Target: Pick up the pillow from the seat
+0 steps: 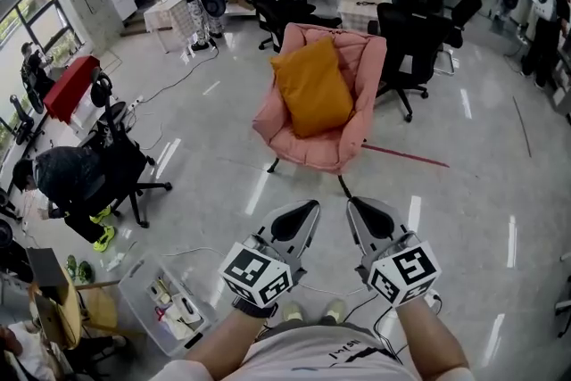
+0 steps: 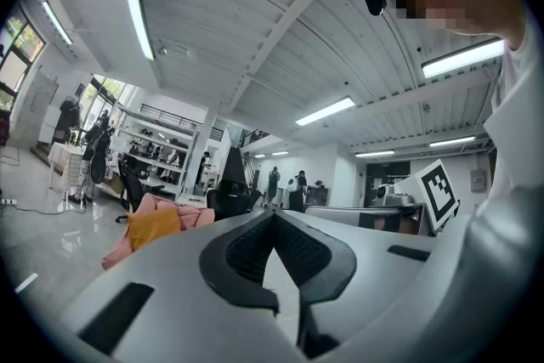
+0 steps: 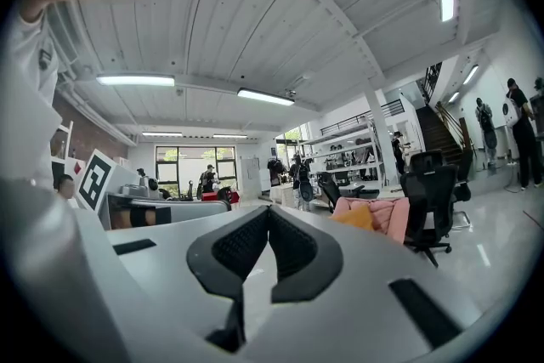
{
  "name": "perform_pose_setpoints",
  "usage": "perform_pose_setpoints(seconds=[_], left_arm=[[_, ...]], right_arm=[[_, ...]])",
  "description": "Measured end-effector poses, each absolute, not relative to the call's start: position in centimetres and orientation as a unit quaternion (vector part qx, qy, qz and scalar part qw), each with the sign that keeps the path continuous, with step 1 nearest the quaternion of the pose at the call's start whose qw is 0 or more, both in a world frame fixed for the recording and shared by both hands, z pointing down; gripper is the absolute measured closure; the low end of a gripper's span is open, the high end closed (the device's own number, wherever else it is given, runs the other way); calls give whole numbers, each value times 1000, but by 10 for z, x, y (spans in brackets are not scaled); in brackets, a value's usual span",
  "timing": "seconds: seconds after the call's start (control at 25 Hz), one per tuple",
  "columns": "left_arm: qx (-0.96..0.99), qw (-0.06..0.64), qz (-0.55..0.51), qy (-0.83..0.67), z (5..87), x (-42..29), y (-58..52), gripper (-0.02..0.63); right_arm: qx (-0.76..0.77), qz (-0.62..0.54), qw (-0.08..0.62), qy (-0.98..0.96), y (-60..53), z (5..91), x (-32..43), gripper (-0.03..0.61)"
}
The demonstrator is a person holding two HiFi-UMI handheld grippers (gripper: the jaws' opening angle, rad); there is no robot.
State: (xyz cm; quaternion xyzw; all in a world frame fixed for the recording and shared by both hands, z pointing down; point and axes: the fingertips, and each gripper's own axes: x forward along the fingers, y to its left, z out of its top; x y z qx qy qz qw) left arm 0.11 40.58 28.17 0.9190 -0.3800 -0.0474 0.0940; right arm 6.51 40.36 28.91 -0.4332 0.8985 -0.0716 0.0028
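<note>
Both grippers, left [image 1: 287, 232] and right [image 1: 371, 227], held low with jaws together, nothing between them. Orange pillow [image 1: 311, 86] well ahead, propped upright on pink armchair [image 1: 357, 58]. Risk: closed jaws arriving would shove the pillow instead of gripping it.

Pillow [image 1: 312, 86] mustard orange, plain. Armchair [image 1: 361, 58] pink, quilted. Floor [image 1: 223, 165] pale grey, glossy, white light streaks; red stripe [image 1: 406, 157] across it. Office chairs [image 1: 412, 36] black. Left claw [image 1: 310, 205], right claw [image 1: 353, 202] light grey shell, black textured pads [image 2: 246, 246]. Marker cubes [image 1: 257, 274] black-and-white square pattern. Cover [image 1: 67, 86] at left red. Seated person's shoes [image 1: 103, 237] neon yellow.
</note>
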Motion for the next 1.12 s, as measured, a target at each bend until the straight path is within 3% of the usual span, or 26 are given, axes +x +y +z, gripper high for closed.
perform_pose_setpoints(seconds=[0.72,1.12], left_arm=[[907,86,-45,-409,280,34,366,606],[899,102,-55,-423,301,3,259,606]], right_arm=[[-427,-78,31,900,362,285,126,563],[-429,-86,11,899,261,308,106,562]])
